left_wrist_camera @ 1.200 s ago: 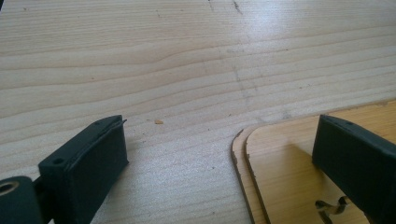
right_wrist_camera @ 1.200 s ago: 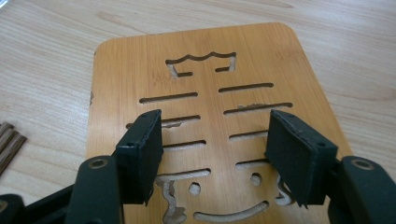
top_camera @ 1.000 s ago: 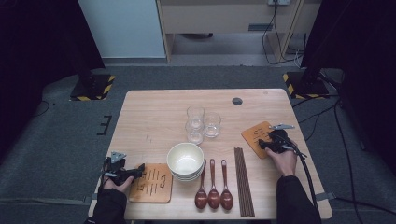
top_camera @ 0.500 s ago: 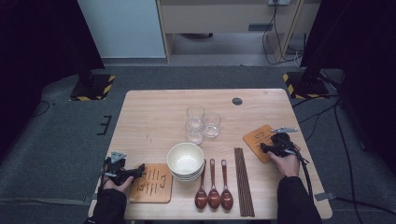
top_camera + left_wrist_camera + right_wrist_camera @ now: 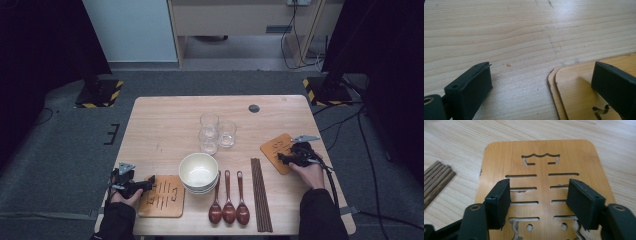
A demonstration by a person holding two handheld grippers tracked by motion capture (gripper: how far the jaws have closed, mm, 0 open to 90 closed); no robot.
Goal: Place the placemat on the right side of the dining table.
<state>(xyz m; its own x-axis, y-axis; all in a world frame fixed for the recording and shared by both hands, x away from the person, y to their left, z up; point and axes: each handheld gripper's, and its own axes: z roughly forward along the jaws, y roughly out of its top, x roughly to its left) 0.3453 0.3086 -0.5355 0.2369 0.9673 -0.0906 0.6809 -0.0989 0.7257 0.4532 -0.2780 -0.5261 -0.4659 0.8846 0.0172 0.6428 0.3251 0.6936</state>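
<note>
A pale wooden counter (image 5: 165, 125) stands on grey carpet. The right claw (image 5: 538, 202), jaws apart and just opening with nothing clamped, hovers over the slotted wooden coaster (image 5: 541, 170) near the counter's right edge, angled diagonally. The left claw (image 5: 544, 82) gapes beside another coaster (image 5: 579, 87).

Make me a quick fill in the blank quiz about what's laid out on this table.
1. Beside the stacked bowls lie ___ spoons.
2. The right gripper hovers with open jaws over a wooden ___ with slots cut in it.
3. Behind the bowls stand three clear ___.
4. The chopsticks lie to the ___ of the spoons.

Missing words: three; coaster; glasses; right
</note>
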